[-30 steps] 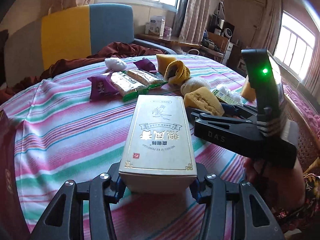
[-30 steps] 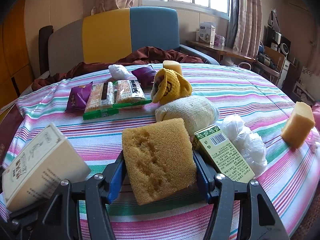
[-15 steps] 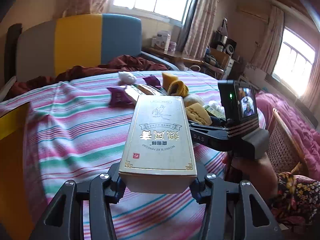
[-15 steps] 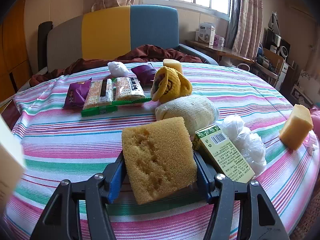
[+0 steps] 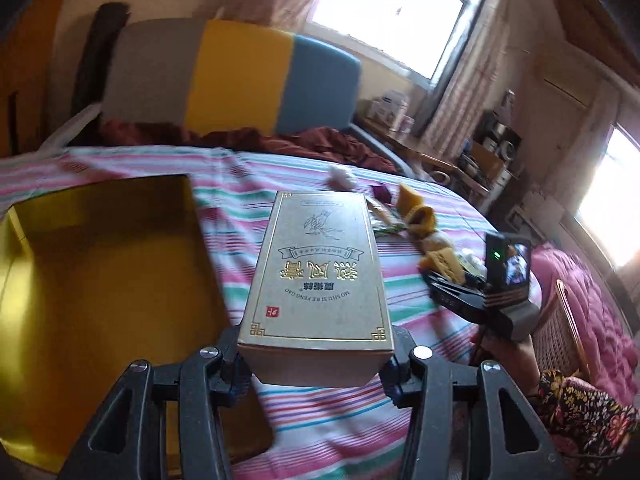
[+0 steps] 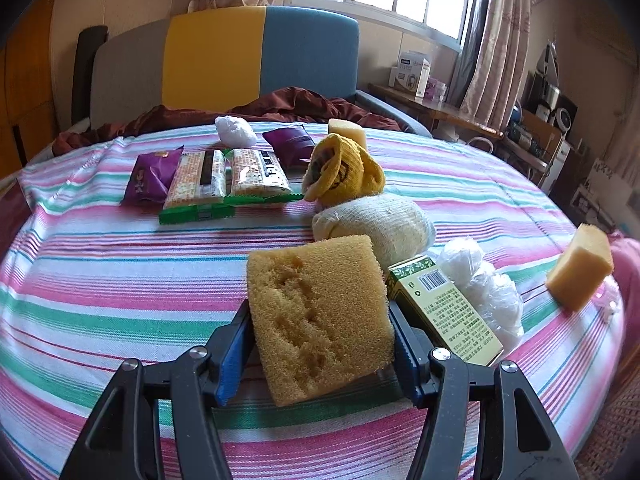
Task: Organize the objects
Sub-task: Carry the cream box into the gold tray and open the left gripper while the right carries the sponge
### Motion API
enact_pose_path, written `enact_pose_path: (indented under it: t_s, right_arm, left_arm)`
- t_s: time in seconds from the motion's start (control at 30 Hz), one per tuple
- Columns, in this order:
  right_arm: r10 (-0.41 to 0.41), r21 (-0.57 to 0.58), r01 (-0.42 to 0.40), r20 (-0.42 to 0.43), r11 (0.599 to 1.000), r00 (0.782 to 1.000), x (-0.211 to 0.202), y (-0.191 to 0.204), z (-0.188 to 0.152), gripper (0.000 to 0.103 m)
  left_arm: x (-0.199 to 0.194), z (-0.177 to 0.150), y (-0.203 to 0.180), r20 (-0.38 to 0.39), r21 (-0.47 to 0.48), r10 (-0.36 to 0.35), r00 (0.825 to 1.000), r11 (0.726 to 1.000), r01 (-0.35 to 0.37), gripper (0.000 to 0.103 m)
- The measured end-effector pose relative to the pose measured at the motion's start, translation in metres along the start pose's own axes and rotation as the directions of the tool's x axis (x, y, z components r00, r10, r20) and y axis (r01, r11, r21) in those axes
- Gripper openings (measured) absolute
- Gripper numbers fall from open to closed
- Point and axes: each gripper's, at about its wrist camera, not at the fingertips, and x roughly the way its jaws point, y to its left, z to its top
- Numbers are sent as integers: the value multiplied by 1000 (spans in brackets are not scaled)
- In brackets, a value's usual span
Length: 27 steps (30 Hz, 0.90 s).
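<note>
My left gripper (image 5: 316,360) is shut on a beige tea box (image 5: 316,272) with gold print and holds it above the striped tablecloth, just right of an open gold-lined box (image 5: 100,280). My right gripper (image 6: 320,344) is shut on a yellow-brown sponge (image 6: 320,312), low over the table. The right gripper also shows in the left wrist view (image 5: 444,280), at the right, with the sponge (image 5: 444,262) in it.
On the striped table (image 6: 100,280) lie cracker packs (image 6: 228,176), purple packets (image 6: 150,176), a yellow cloth (image 6: 344,176), a white cloth roll (image 6: 380,228), a green carton (image 6: 444,308), white plastic bags (image 6: 484,292) and more sponges (image 6: 580,272). A sofa (image 6: 240,60) stands behind.
My left gripper has swung left with the tea box, and the gold-lined box has come into its view. The right gripper with the sponge has hardly moved.
</note>
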Motion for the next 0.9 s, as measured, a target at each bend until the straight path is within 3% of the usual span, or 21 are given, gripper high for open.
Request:
enact_pose_path:
  t_s: [0.27,0.4,0.5,0.73,0.9]
  right_arm:
    - [-35,-39,34,-1,999,999,-1,6,1,61]
    - [-30,-53,29,-16,998,999,-2,8,3,61]
    - [-23,-64,21,-30,998,999,-6,12,5,61]
    - [127,-83,-125,21,989,992,-49,49,15,60]
    - [291,-127,-278,98,952,952,-99,93,30,60]
  left_arm:
    - [-22,2,61,20,-104,115,993,988,-112,51]
    - [-25,6,96,-7,-190,157,988,970,-155,51]
    - [-25,10,113,-25,-203,198,980,959,-199,51]
    - [-25,8,159,-95,-267,259,961,923,-275,51]
    - [-25,6,171,-130,-257,325,937,902,-348,51]
